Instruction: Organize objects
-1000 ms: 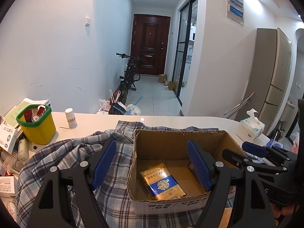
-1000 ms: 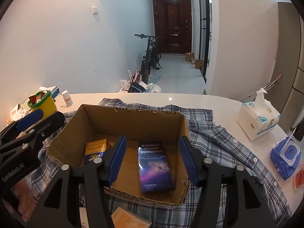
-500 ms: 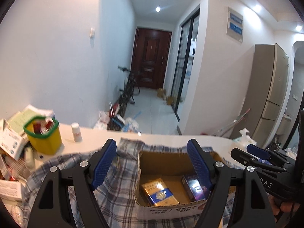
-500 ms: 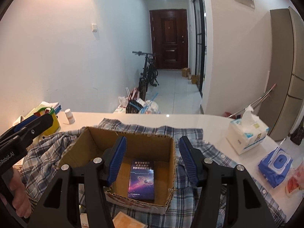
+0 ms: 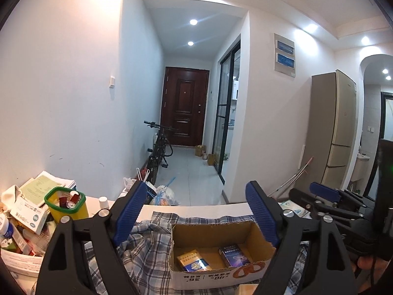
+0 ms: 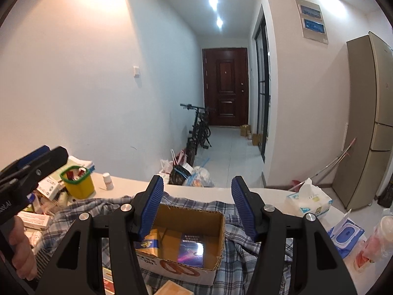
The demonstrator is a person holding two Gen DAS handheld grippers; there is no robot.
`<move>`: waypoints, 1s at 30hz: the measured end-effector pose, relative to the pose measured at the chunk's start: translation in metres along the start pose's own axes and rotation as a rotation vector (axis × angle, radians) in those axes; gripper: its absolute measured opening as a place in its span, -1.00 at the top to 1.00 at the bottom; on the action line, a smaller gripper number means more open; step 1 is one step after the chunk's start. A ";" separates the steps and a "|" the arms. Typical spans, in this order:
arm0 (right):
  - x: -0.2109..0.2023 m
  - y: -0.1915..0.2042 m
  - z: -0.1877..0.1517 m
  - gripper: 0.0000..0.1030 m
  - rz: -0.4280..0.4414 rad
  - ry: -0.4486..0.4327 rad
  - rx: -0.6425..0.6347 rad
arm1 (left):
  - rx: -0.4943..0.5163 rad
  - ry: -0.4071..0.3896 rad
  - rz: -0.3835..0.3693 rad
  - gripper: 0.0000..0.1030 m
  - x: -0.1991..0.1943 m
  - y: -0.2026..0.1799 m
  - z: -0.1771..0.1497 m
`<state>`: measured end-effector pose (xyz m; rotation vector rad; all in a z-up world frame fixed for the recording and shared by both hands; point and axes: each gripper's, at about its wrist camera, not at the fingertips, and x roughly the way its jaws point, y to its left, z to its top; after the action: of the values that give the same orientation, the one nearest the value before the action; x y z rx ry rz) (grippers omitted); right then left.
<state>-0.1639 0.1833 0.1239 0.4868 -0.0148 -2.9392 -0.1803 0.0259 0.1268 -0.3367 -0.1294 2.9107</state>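
Note:
An open cardboard box (image 5: 221, 233) (image 6: 191, 217) sits on a plaid shirt (image 5: 147, 258) (image 6: 98, 209) spread over the white table. Inside lie a gold-and-blue pack (image 5: 192, 263) (image 6: 149, 242) and a dark purple pack (image 5: 234, 255) (image 6: 192, 249), side by side. My left gripper (image 5: 196, 189) hovers above and before the box, its jaws opening with nothing between them. My right gripper (image 6: 197, 184) hangs open over the box's near side, also empty. Each gripper shows at the edge of the other's view, held by a hand.
A yellow bin with a green rim (image 5: 66, 206), a white pill bottle (image 5: 103, 201) and a heap of boxes and papers (image 5: 24, 216) crowd the table's left. At the right stand a tissue box (image 6: 309, 199) and a blue wipes pack (image 6: 346, 233). An orange pack (image 6: 172, 288) lies before the box.
Both grippers have risen and drawn back from the box, and both views have tilted up. The box and its two packs now sit lower and smaller in both views.

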 end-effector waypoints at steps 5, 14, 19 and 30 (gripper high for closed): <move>-0.026 0.005 0.009 -0.11 0.031 -0.062 -0.004 | -0.033 -0.044 -0.033 -0.65 -0.019 0.002 0.009; -0.045 0.014 0.015 -0.33 0.049 -0.127 -0.017 | 0.001 -0.137 -0.029 -1.00 -0.039 -0.004 0.014; -0.050 0.008 0.015 -0.58 0.028 -0.146 -0.004 | 0.008 -0.168 -0.007 -1.00 -0.053 -0.006 0.016; -0.059 0.007 0.016 -1.00 -0.011 -0.187 -0.009 | 0.080 -0.207 0.034 -1.00 -0.079 -0.020 0.023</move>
<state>-0.1127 0.1858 0.1586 0.2102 -0.0218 -2.9829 -0.1066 0.0269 0.1681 -0.0244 -0.0395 2.9679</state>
